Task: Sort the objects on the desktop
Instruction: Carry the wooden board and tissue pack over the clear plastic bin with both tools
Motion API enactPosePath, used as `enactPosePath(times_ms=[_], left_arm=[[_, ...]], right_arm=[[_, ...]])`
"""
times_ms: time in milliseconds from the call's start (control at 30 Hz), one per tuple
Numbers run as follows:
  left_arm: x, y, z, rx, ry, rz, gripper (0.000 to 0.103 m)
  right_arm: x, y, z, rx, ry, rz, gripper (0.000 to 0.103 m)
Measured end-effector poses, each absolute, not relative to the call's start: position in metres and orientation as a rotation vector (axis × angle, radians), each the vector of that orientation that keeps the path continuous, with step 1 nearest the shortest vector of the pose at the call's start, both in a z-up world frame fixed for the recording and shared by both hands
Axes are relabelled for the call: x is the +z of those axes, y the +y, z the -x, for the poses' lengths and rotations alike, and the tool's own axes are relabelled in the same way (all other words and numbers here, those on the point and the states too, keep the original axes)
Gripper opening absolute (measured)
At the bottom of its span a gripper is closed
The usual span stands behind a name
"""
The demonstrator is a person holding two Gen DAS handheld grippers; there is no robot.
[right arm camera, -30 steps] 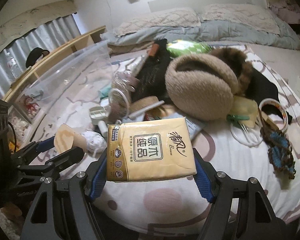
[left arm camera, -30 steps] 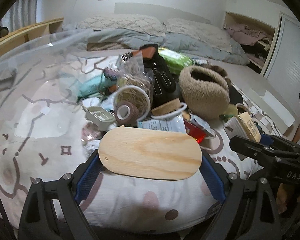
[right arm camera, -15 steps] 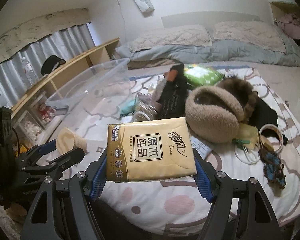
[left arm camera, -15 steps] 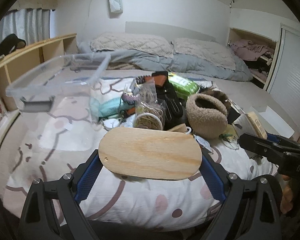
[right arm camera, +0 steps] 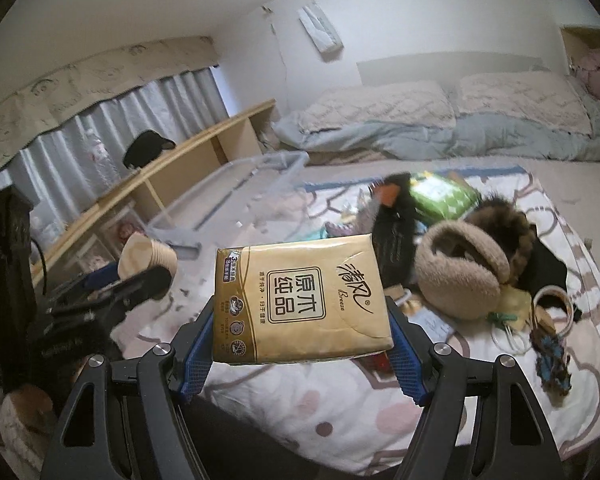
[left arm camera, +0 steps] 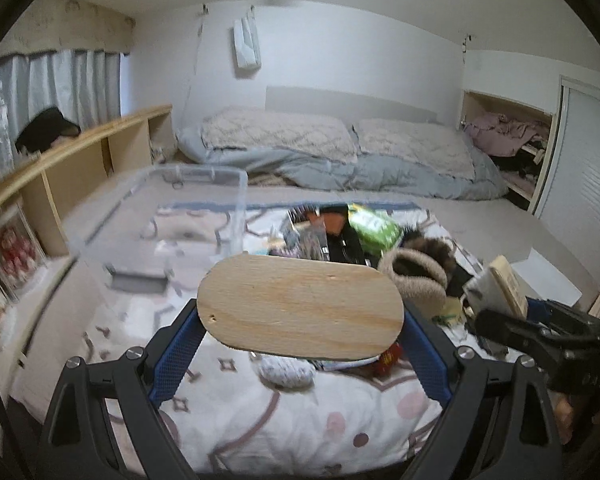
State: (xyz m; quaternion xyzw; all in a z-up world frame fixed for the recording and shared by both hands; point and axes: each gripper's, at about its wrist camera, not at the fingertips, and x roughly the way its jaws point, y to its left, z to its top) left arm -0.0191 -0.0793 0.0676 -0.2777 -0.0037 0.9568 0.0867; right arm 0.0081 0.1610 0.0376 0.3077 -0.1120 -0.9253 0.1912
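Grippers both loaded: left gripper (left arm camera: 300, 326) clamped on wooden board (left arm camera: 300, 306), frame centre; right gripper (right arm camera: 300, 332) clamped on tissue pack (right arm camera: 302, 300), centre. Risk: soft pack squeezing out of the pads; board overhang clipping clear bin (left arm camera: 156, 224), centre left. Pack reads "Breeze", "3".

Bin (left arm camera: 188, 208) left of clutter (left arm camera: 364, 236) (bedtop)

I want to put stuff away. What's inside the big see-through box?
The clear box looks empty: only the patterned blanket shows through its walls. The wooden board covers its near corner, so that bit stays unseen.
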Motion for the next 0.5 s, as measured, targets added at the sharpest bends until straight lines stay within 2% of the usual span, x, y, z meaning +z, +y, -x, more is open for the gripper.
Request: enactPosePath(times_ms=[233, 500], left_arm=[[0.110, -0.093, 0.028, 2.894, -0.003, 0.766, 0.094], [0.133, -0.120, 0.074, 2.951, -0.128, 0.753, 0.094]], right_arm=[[0.074, 0.151, 0.003, -2.580, -0.266, -0.791, 0.076], [0.094, 0.132, 0.051, -2.560, -0.233, -0.765, 0.076]])
